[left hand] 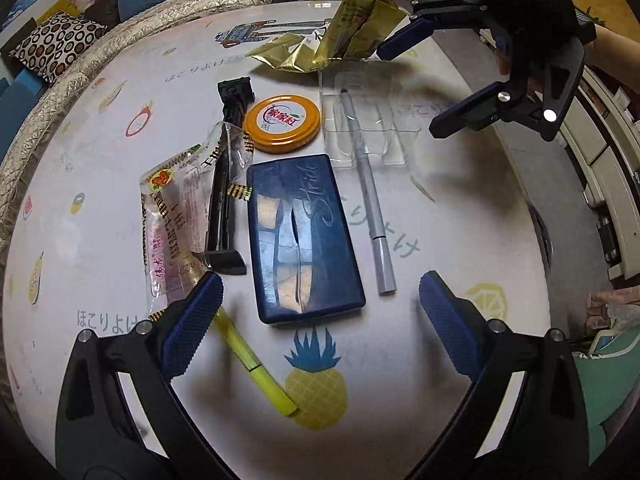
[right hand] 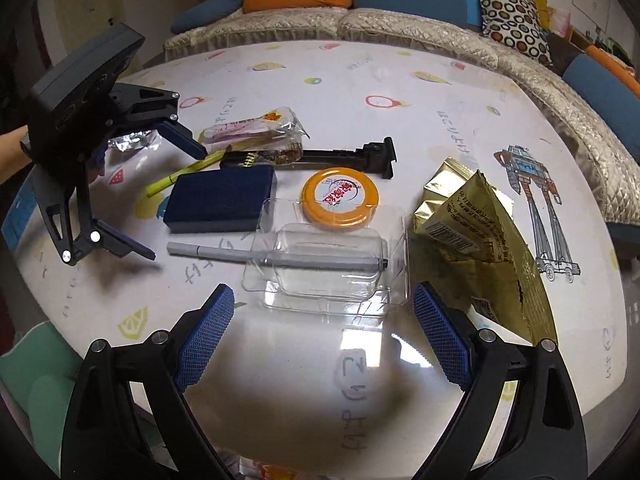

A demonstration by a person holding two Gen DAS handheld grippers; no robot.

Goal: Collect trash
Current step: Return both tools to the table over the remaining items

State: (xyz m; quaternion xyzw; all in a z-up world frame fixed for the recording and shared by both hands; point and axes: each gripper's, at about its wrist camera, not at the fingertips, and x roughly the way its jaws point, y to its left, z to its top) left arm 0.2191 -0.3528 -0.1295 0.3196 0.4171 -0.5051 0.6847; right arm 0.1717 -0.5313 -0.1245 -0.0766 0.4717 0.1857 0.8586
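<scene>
Trash lies on a round fruit-print table [left hand: 460, 220]: a torn gold snack bag [left hand: 352, 36] [right hand: 480, 240], a clear plastic blister tray [left hand: 372, 120] [right hand: 328, 264] and a clear pink-printed wrapper [left hand: 172, 220] [right hand: 256, 126]. A crumpled silver foil piece [right hand: 132, 140] shows behind the left gripper. My left gripper [left hand: 320, 292] [right hand: 176, 204] hovers open over the near end of a blue box, holding nothing. My right gripper [right hand: 322, 296] [left hand: 410, 90] is open just in front of the blister tray, with the gold bag beside its right finger.
A dark blue box [left hand: 304, 236], grey pen [left hand: 372, 208], orange lid [left hand: 283, 123], black plastic part [left hand: 226, 184] and yellow highlighter [left hand: 256, 372] crowd the table's middle. A quilted sofa [right hand: 360, 24] with cushions runs behind the table. White cabinets [left hand: 600, 160] stand beyond its edge.
</scene>
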